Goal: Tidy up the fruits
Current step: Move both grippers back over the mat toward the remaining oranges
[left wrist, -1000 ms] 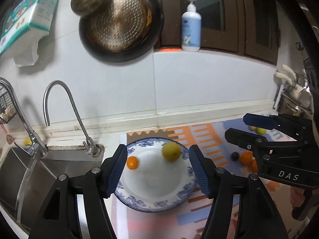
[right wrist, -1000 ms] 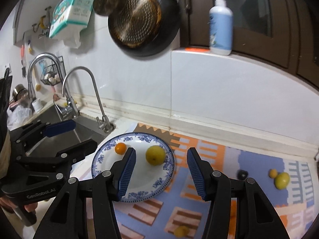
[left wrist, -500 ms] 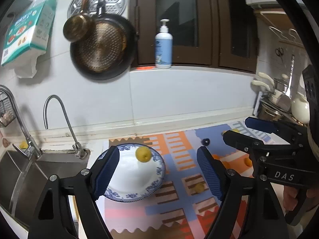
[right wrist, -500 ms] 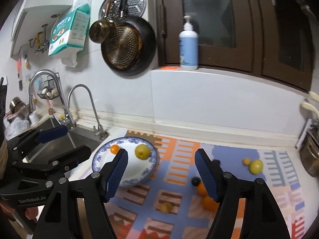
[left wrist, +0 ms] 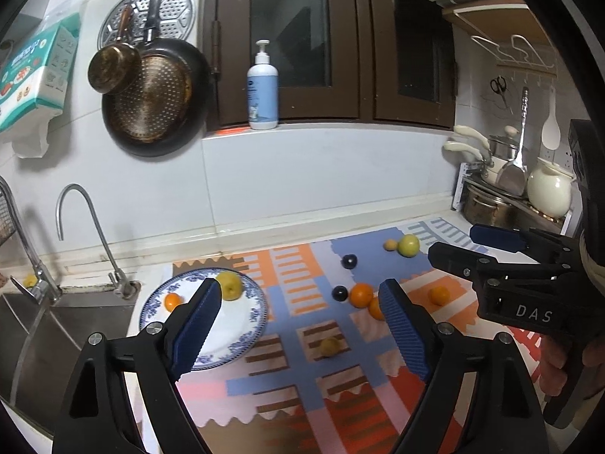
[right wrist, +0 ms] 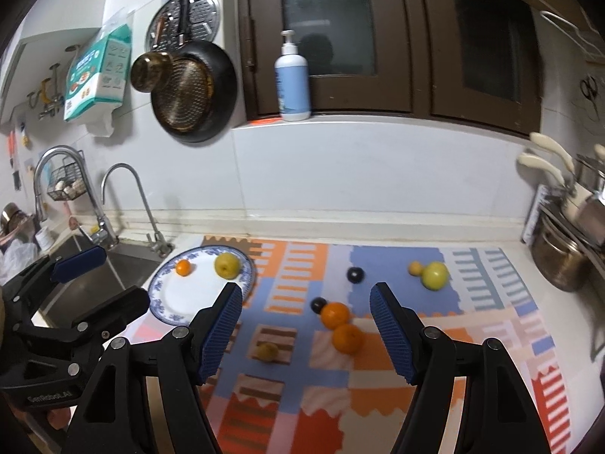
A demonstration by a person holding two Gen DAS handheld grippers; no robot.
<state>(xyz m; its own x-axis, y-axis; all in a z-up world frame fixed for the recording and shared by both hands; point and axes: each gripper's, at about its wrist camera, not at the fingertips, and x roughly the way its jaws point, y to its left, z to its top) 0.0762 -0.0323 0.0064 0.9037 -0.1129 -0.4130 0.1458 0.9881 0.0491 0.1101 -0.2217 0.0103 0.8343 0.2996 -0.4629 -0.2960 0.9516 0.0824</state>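
A blue-rimmed white plate (left wrist: 247,342) (right wrist: 166,299) lies at the left end of a patterned mat (right wrist: 378,378), bearing a yellow fruit (right wrist: 227,265) and a small orange (right wrist: 183,266). Loose on the mat lie two oranges (right wrist: 334,314), two dark plums (right wrist: 355,274), a small yellow fruit (right wrist: 267,351), and a green-yellow fruit (right wrist: 435,275) at the far right. My left gripper (left wrist: 298,287) hovers back from the plate, its jaws opening with nothing between them. My right gripper (right wrist: 306,287) stands open and empty above the mat's middle.
A sink (left wrist: 56,321) with a curved faucet (left wrist: 94,227) lies left of the plate. Pots and a kettle (left wrist: 491,204) crowd the counter's right end. Pans (left wrist: 151,102) hang on the wall and a soap bottle (left wrist: 262,90) stands on the ledge.
Both grippers have drawn back from the plate, so the whole mat and the loose fruits now show. The jaws of both have spread wider.
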